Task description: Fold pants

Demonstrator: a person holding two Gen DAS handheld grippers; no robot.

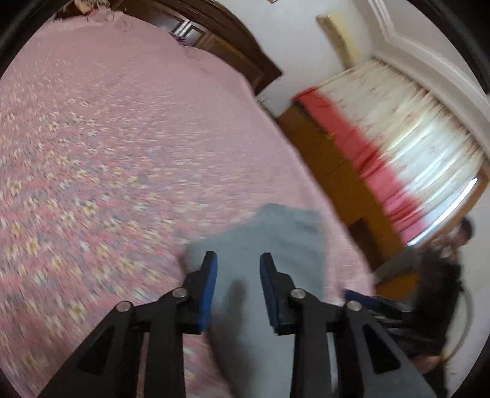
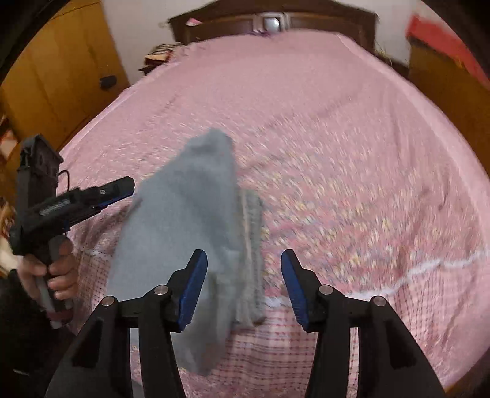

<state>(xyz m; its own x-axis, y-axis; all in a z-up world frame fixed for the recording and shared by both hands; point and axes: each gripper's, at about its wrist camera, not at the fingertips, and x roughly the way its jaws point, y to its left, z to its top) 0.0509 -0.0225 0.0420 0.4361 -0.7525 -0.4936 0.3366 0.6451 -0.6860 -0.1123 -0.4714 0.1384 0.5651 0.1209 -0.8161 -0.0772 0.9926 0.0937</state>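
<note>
Grey pants (image 2: pixel 183 220) lie in a long folded bundle on the pink patterned bedspread (image 2: pixel 337 153), near its front edge. My right gripper (image 2: pixel 244 252) hangs over the near end of the bundle, open. The cloth runs between its blue pads (image 2: pixel 196 281) without being pressed. My left gripper (image 1: pixel 239 255) is open above the grey pants (image 1: pixel 275 245), with nothing between its pads. In the right wrist view the left gripper (image 2: pixel 122 186) appears at the left, beside the bundle, held by a hand (image 2: pixel 58 269).
A dark wooden headboard (image 2: pixel 275 21) closes the far end of the bed. Orange wooden cupboards (image 2: pixel 55 70) stand to the left of the bed, and a red and white curtain (image 1: pixel 382 144) hangs beyond its right edge. The person's dark clothing (image 1: pixel 441 290) is close by.
</note>
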